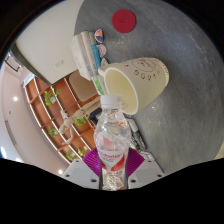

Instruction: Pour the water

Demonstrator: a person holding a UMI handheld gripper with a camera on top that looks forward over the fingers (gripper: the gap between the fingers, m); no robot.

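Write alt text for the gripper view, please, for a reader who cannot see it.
The jaws are shut on a clear plastic water bottle with a white cap and pink label, tilted toward a cream paper cup just beyond it on a grey round table with a red circular sticker.

Clear glossy plastic bottle [112, 135], matt cream cup [139, 82], smooth grey tabletop [190, 50].

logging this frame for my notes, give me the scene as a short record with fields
gripper: shut on water bottle
water bottle: clear plastic, white cap on, red label, held between the pads
paper cup: cream, just beyond the bottle, mouth facing the camera
surface: grey, with a red round spot beyond the cup
other item: white tube-like pack beside the cup
pour status: cap on, nothing poured yet
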